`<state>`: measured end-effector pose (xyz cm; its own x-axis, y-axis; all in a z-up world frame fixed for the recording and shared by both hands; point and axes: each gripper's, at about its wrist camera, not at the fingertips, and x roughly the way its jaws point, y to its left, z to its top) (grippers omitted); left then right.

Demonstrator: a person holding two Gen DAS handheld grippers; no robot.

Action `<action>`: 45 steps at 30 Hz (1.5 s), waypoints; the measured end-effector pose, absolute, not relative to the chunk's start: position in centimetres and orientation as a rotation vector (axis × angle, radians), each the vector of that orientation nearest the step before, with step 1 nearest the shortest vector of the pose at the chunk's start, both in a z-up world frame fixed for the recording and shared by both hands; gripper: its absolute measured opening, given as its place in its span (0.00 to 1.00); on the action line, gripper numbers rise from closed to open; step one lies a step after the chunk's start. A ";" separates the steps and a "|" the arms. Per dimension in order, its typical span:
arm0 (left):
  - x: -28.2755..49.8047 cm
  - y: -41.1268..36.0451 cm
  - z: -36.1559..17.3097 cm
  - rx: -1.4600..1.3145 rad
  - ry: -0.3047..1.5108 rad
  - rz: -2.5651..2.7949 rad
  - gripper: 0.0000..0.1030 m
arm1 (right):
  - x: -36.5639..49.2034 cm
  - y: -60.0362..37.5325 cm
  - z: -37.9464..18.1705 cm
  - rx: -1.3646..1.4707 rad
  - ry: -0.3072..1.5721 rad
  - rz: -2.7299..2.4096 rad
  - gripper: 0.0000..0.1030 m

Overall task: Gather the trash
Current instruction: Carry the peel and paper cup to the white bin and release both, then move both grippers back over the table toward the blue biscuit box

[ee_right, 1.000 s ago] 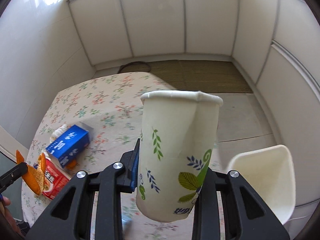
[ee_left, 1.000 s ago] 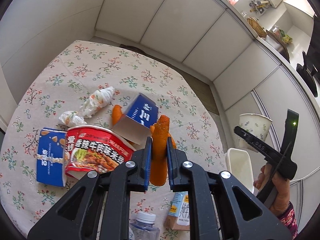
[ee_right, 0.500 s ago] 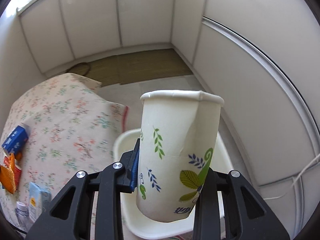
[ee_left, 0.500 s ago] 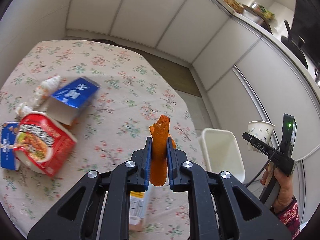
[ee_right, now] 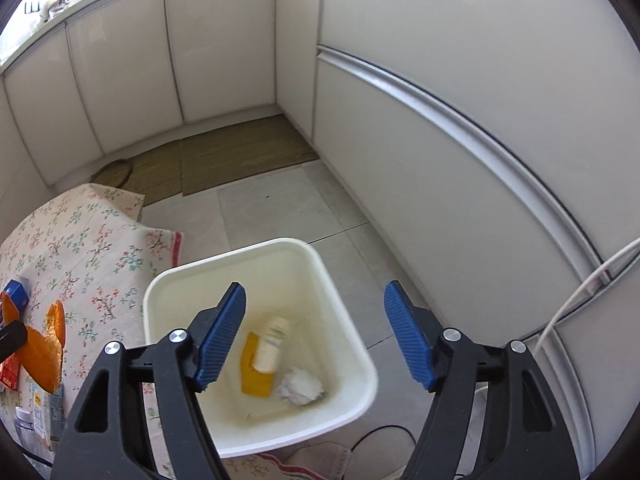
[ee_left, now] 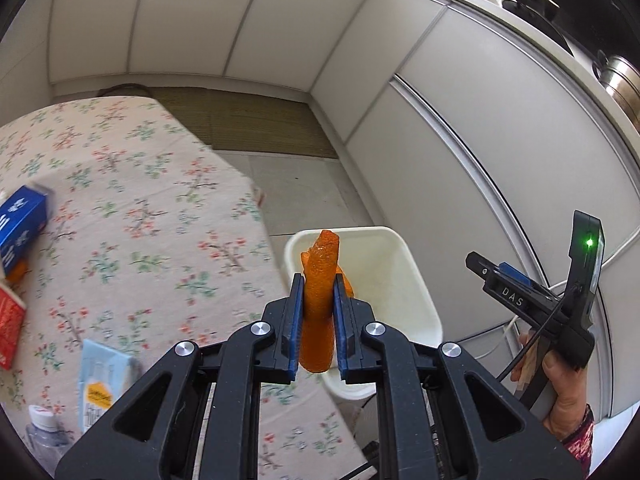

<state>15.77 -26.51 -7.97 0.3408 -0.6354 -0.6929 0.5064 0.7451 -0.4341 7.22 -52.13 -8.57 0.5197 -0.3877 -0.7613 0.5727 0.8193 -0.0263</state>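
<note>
Above the white bin [ee_right: 360, 344] beside the cloth-covered surface [ee_left: 132, 216], the right gripper [ee_right: 316, 332] hung with its fingers opening and nothing between them; a paper cup [ee_right: 272, 344] lay inside the bin. The left gripper [ee_left: 316, 312] was clamped on an upright orange peel [ee_left: 320, 280], its long axis along the fingers, the bin just ahead and below, so its drop looked next.

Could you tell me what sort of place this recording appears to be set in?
Most likely a home kitchen or dining corner: white cabinet fronts line the walls, a steel pot sits on the counter, and a table with a floral tablecloth holds food packaging beside a white bin.
</note>
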 end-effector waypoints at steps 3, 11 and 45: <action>15.4 -28.4 -7.9 -0.138 0.972 -0.770 0.13 | 6.1 -53.5 -8.4 0.248 0.840 -0.616 0.74; 15.1 -32.8 -7.9 -0.127 0.990 -0.813 0.13 | 3.5 -56.7 -8.5 0.277 0.857 -0.676 0.75; 17.3 -35.0 -10.6 -0.038 1.007 -0.631 0.92 | 4.8 -55.8 -9.9 0.304 0.914 -0.624 0.90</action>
